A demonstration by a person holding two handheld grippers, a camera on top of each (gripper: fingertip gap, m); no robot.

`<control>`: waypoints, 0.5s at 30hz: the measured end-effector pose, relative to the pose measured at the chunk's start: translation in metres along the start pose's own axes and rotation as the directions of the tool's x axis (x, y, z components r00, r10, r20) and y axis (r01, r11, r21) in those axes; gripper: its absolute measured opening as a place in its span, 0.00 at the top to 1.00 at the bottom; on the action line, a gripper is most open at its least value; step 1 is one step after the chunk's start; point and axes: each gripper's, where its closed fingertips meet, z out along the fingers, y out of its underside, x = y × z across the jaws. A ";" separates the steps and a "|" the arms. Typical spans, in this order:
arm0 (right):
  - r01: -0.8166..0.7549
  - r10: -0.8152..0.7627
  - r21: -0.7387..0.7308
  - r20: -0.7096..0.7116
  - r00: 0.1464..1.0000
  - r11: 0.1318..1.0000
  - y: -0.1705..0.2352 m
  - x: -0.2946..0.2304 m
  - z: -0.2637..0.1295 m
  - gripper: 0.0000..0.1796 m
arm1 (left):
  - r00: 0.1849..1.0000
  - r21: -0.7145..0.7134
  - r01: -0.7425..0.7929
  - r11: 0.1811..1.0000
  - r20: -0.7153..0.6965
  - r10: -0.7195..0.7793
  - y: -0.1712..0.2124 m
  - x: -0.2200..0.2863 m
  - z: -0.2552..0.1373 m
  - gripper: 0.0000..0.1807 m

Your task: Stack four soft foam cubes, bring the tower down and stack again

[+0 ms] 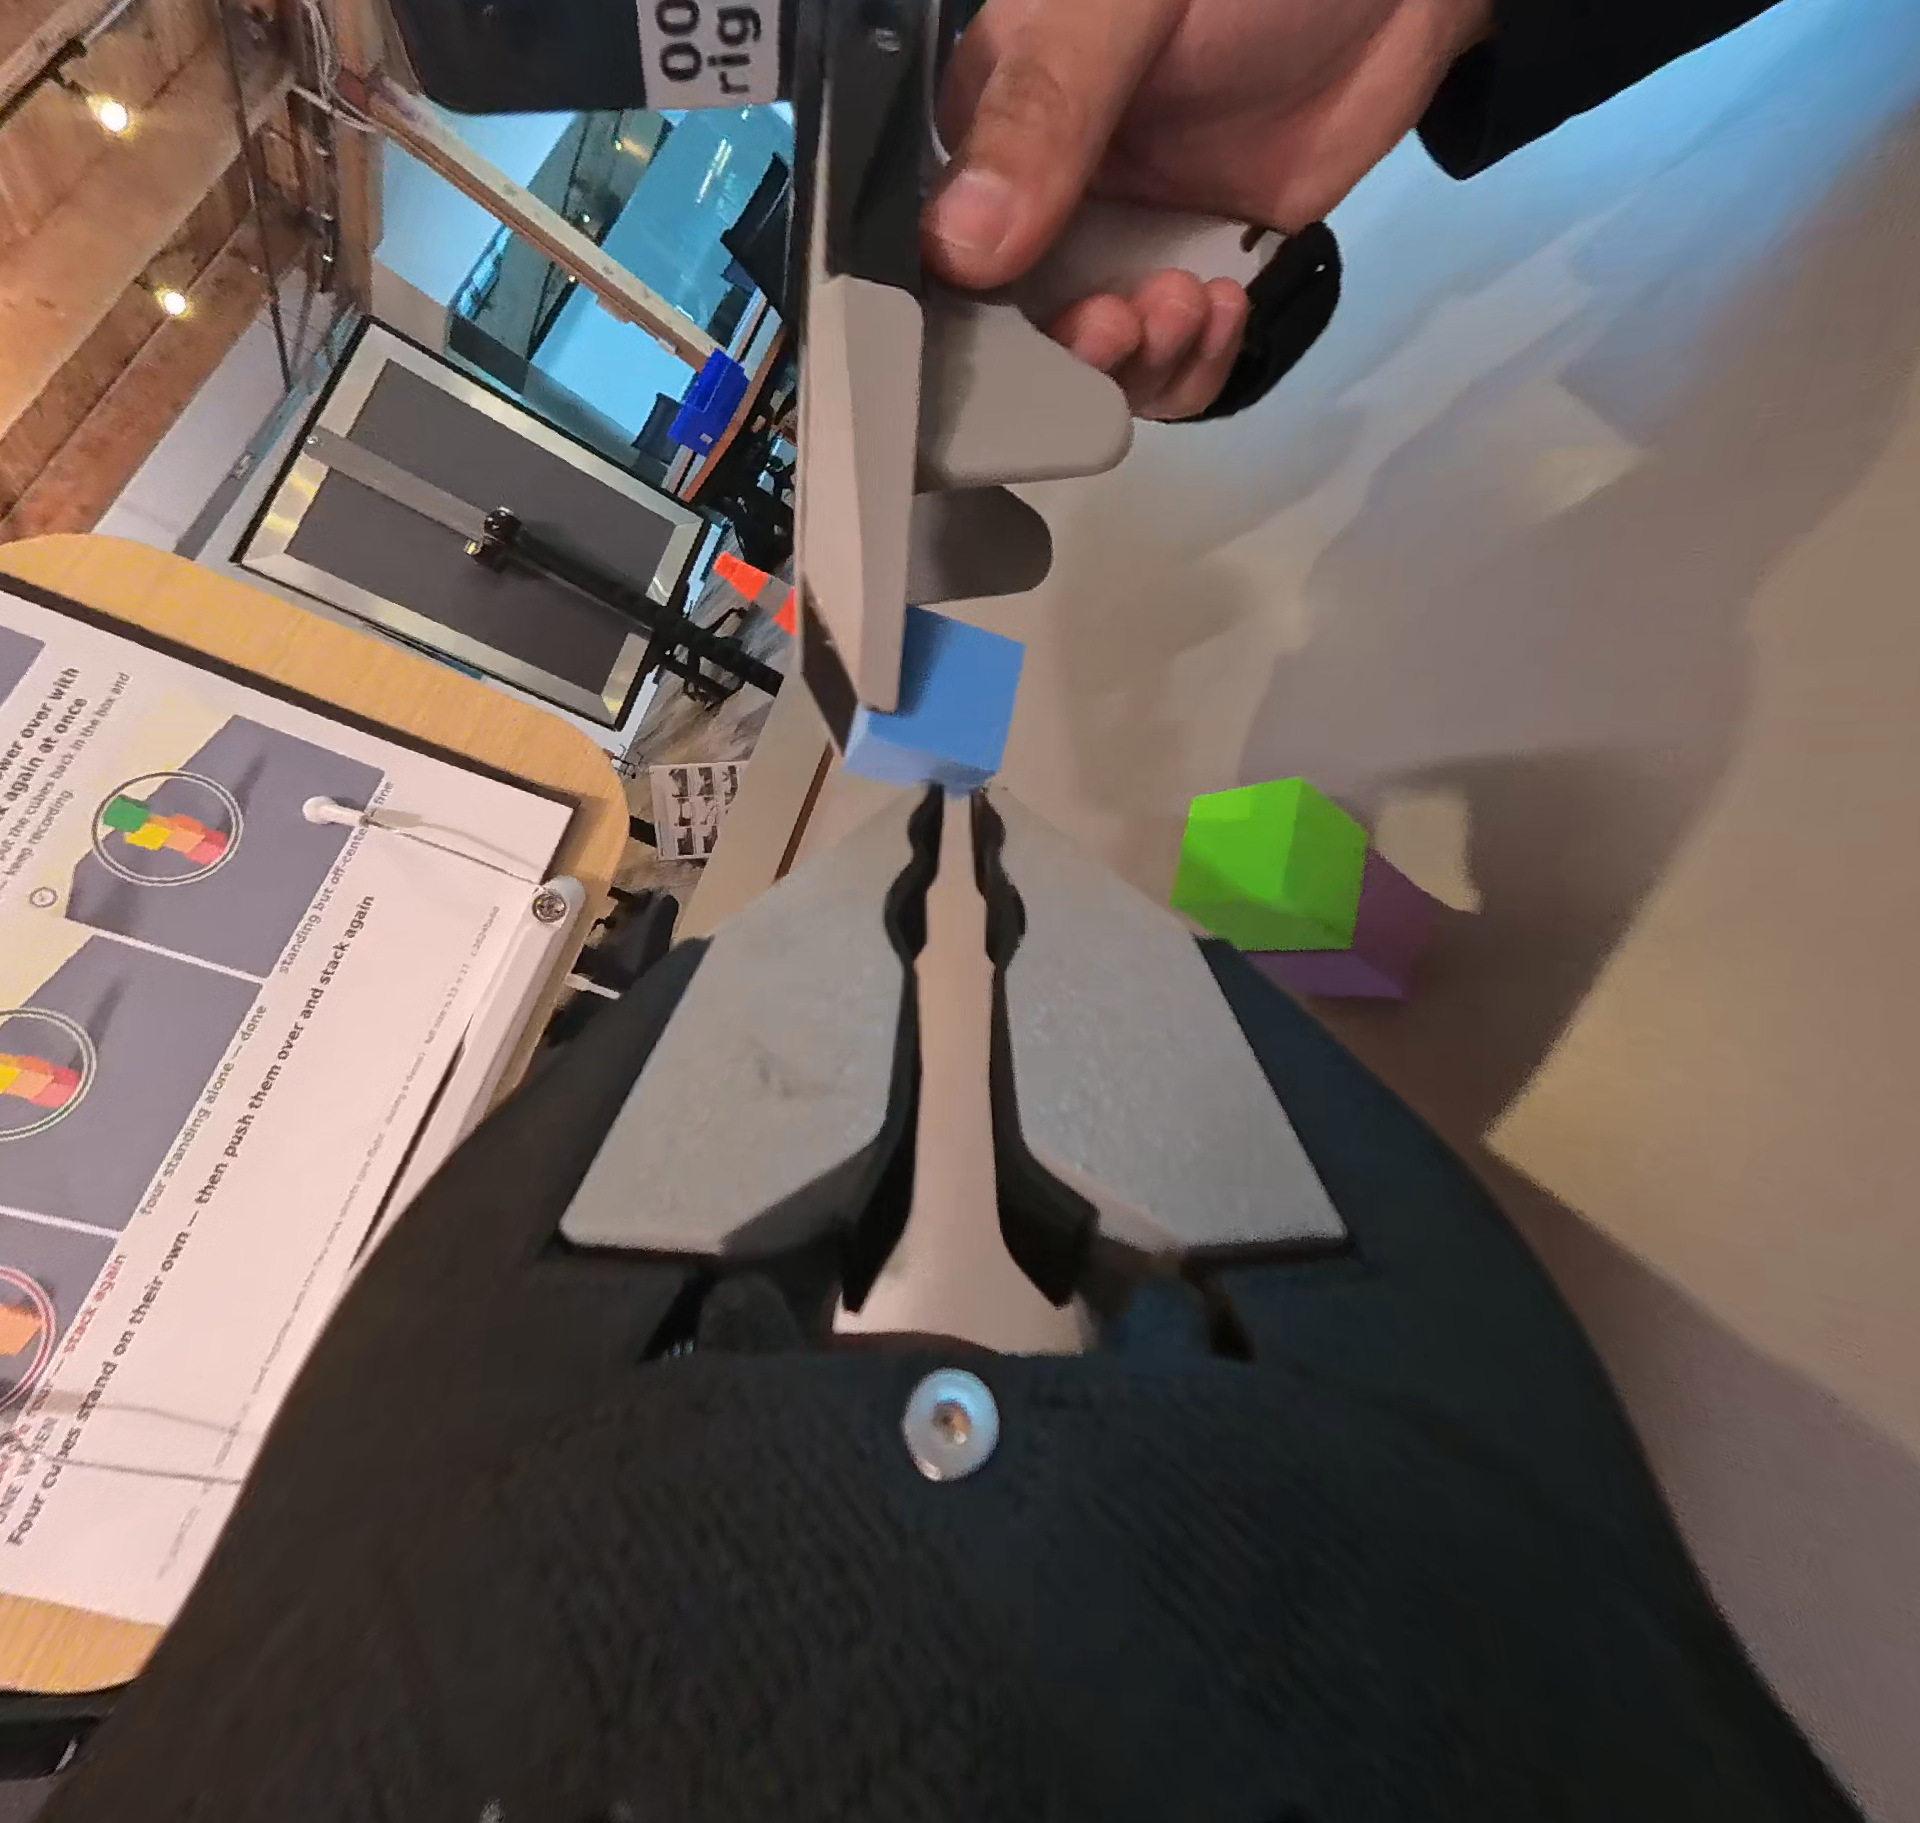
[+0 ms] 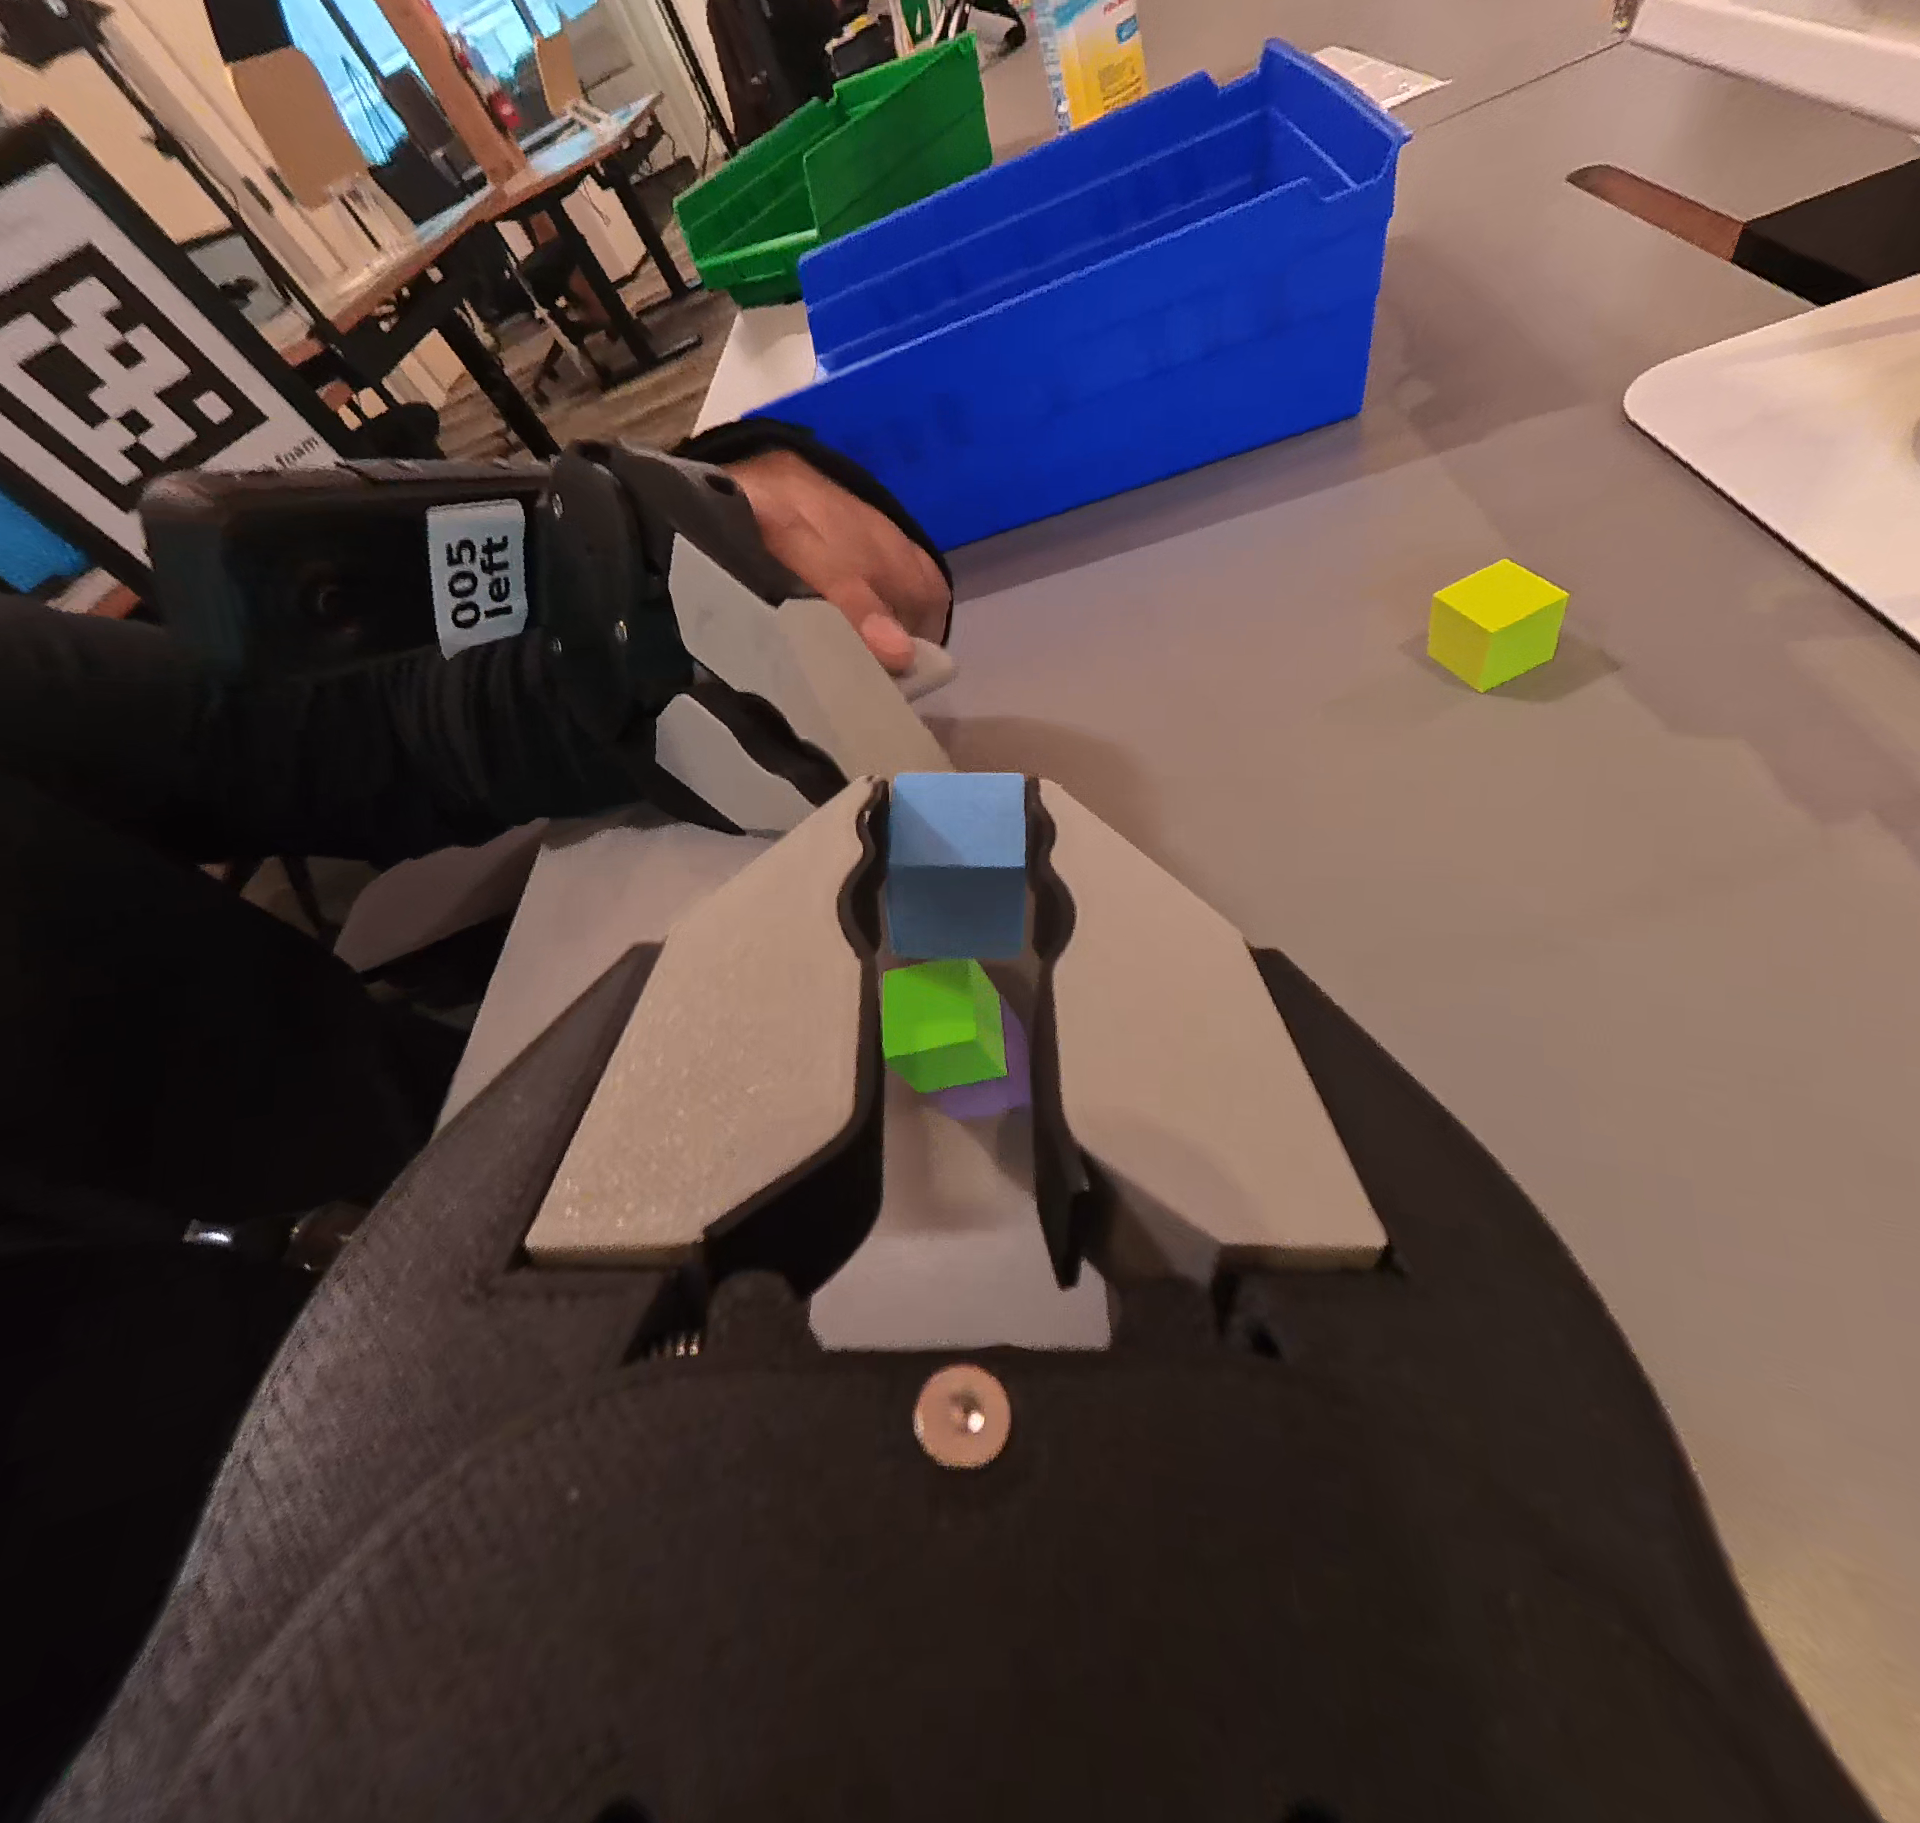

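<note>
My right gripper (image 2: 956,799) is shut on a blue foam cube (image 2: 956,864) and holds it in the air above a green cube (image 2: 935,1025). The green cube sits skewed on a purple cube (image 2: 1000,1093) on the grey table (image 2: 1351,942). A yellow cube (image 2: 1496,620) lies alone to the far right. In the left wrist view the right gripper (image 1: 925,703) comes down from above with the blue cube (image 1: 940,708), just past my left gripper's (image 1: 956,805) tips. The left gripper is shut and empty. The green cube (image 1: 1273,859) and purple cube (image 1: 1382,942) stand to its right.
A blue bin (image 2: 1091,339) and a green bin (image 2: 831,184) stand at the table's far side. A white board (image 2: 1787,443) lies at the right edge. A printed instruction sheet on a wooden board (image 1: 312,942) lies left of my left gripper, which also shows in the right wrist view (image 2: 894,724). My two grippers' fingertips are within a few centimetres of each other.
</note>
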 end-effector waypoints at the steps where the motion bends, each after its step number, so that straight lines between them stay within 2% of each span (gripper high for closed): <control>1: 0.017 -0.017 -0.014 -0.004 1.000 1.000 0.001 -0.001 0.000 0.87 | 1.000 0.004 0.002 1.000 0.001 -0.002 -0.001 -0.001 -0.001 0.97; 5: 0.085 -0.084 -0.057 0.013 0.996 0.995 0.008 -0.007 0.001 0.87 | 1.000 0.047 0.000 0.999 -0.028 0.001 -0.006 -0.001 -0.010 0.97; 8: 0.164 -0.159 -0.036 0.113 0.981 0.986 0.011 -0.025 0.003 0.87 | 0.998 0.048 0.058 0.997 -0.025 -0.056 -0.001 -0.014 -0.019 0.98; 12: 0.217 -0.210 -0.039 0.140 0.968 0.975 0.019 -0.029 0.010 0.87 | 0.986 0.002 0.163 0.987 0.015 -0.163 0.018 -0.031 -0.020 0.99; 15: 0.214 -0.205 -0.048 0.151 0.967 0.976 0.025 -0.027 0.014 0.87 | 0.988 -0.086 0.153 0.984 0.037 -0.151 0.037 -0.030 -0.013 0.99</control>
